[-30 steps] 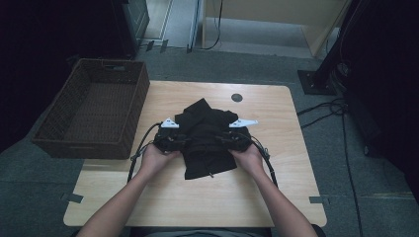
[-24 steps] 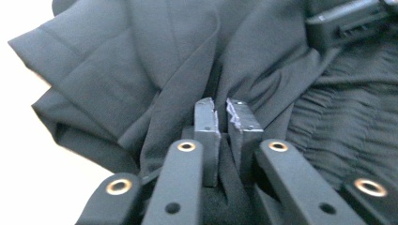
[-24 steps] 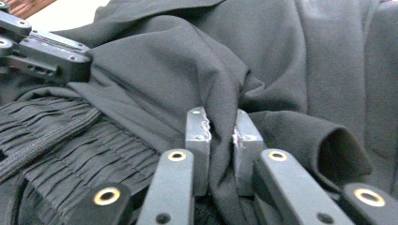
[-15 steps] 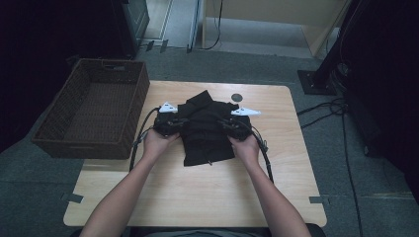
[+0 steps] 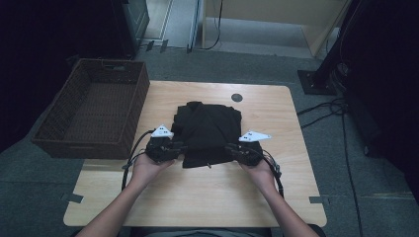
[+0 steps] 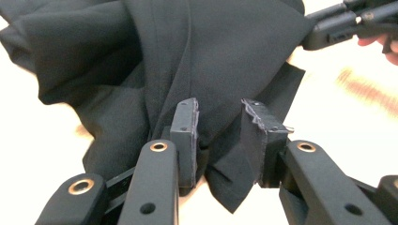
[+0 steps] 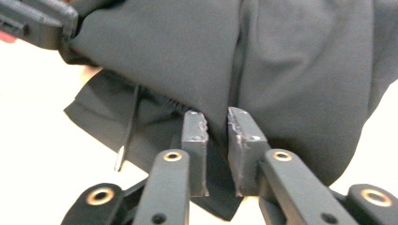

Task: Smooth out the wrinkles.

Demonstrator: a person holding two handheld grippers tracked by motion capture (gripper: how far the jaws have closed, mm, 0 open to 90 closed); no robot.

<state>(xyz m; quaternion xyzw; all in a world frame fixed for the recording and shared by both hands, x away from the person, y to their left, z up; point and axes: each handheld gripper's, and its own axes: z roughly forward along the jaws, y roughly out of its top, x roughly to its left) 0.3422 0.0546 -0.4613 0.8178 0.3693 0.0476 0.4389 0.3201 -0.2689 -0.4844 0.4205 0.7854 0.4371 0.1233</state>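
Note:
A black garment lies folded in the middle of the wooden table. My left gripper is at its near left corner and my right gripper at its near right corner. In the left gripper view the left gripper has just been opening, and a fold of the cloth hangs loosely between the parted jaws. In the right gripper view the right gripper has also just been opening. Its gap is narrower, with an edge of the garment running into it.
A dark wicker basket stands at the table's left edge. A small black disc is set in the tabletop behind the garment. Cables lie on the floor to the right. Bare wood stretches between the garment and the near edge.
Both hands pushed away over the garment, then drew back toward the near edge. The garment now lies flatter and more squarely folded. Both pairs of jaws stand wider than half a second ago.

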